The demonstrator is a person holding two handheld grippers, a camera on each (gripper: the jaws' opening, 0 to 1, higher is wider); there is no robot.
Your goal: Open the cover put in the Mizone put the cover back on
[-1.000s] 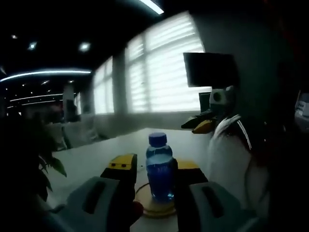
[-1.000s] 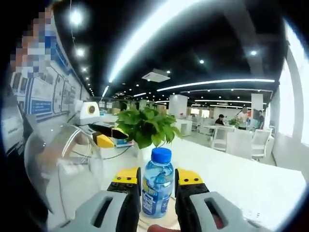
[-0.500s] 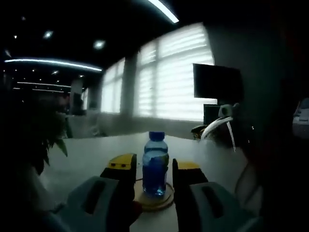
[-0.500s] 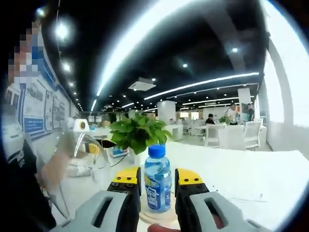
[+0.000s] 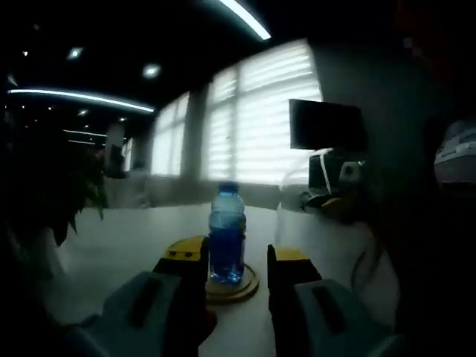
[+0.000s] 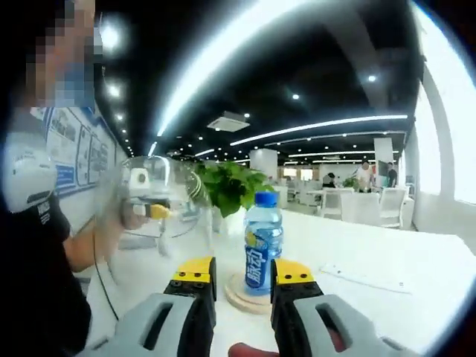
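Both grippers sit low at the near edge of my views, jaws parted with an open gap and nothing between the pads. My right gripper (image 6: 244, 277) has the white table (image 6: 387, 275) spread ahead of it, and my left gripper (image 5: 238, 256) looks over the same table (image 5: 134, 238) from the opposite side.

Largest thing ahead of the right jaws is the transparent cover (image 6: 152, 212), a clear dome off to the left of the jaws, away from the base, with the left gripper's yellow-tipped jaws (image 6: 152, 210) visible through it; I cannot tell whether they touch it. In the left gripper view the cover (image 5: 301, 197) is a faint clear shape right of centre.

Next, the Mizone bottle (image 6: 263, 242) stands upright, long axis vertical, blue cap on top, just beyond my right jaw tips. It rests on a round wooden base (image 6: 249, 294). From the left gripper the bottle (image 5: 227, 232) and base (image 5: 232, 286) sit just past the tips, in dim backlight.

A leafy plant (image 6: 230, 190) stands behind the bottle.
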